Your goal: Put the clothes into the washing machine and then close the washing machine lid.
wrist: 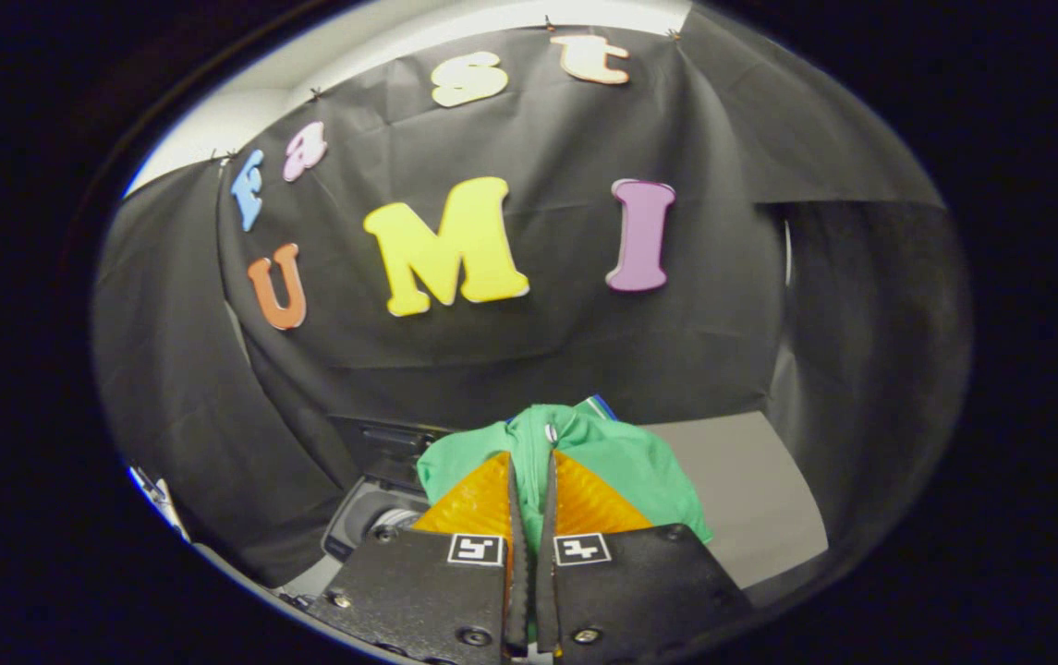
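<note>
The tool [529,453] has its two fingers pressed nearly together, pinching a fold of a green garment [626,457] in the narrow slit between them. The cloth bunches up just ahead of the fingertips and drapes down to both sides of them, more of it hanging to the right than to the left. A small pale round fastener [551,432] sits on the cloth right at the fingertips, and a sliver of blue and white trim [601,405] peeks out at the garment's far top edge. The garment is lifted off whatever lies below it, hanging from the grip. Below and to the left of the fingers sits the washing machine [371,517], seen from above: a dark control panel [390,439] at its far side and, nearer, the rounded opening with a bit of the metal drum [392,523] showing inside. The garment's left edge overlaps the right part of that opening. To the right, beyond the hanging cloth, lies a pale grey flat surface [741,489]. Black cloth [547,351] hangs behind everything as the far wall.
</note>
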Demonstrator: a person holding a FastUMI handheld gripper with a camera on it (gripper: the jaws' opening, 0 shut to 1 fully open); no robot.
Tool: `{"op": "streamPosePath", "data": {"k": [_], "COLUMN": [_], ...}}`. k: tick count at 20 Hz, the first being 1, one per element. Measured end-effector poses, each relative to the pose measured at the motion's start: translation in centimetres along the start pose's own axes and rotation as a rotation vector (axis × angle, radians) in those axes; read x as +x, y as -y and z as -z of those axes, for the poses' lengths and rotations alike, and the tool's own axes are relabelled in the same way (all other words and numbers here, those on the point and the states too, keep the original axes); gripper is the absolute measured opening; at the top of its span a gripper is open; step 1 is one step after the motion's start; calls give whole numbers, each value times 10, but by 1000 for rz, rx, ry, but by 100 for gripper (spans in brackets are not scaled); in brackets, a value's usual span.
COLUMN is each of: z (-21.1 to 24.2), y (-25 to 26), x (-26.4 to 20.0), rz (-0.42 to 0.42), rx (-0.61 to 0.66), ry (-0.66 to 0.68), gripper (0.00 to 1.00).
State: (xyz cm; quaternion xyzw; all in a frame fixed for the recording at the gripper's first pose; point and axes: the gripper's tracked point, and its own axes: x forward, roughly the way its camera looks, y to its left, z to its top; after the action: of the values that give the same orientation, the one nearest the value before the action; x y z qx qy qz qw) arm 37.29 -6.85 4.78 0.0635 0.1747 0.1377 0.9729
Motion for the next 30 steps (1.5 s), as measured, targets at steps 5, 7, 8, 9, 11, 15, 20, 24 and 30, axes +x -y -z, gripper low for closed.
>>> {"op": "streamPosePath", "data": {"k": [5, 7, 8, 9, 11, 15, 20, 24, 30], "z": [-9, -9, -8, -3, 10, 49, 105, 143, 196], "y": [-82, -113, -129, -144, -167, -204, -230, -236, -245], "x": [9, 21, 29, 38, 60, 99, 150, 187, 236], "rz": [-182, -235, -259, -274, -282, -280, -229, -184, -138], "rx": [7, 6, 9, 15, 22, 53, 78, 96, 99], "ry": [4, -10, -21, -34, -64, -150, -261, -329, -417], "gripper": [7, 7, 7, 7, 7, 7, 7, 7, 7]}}
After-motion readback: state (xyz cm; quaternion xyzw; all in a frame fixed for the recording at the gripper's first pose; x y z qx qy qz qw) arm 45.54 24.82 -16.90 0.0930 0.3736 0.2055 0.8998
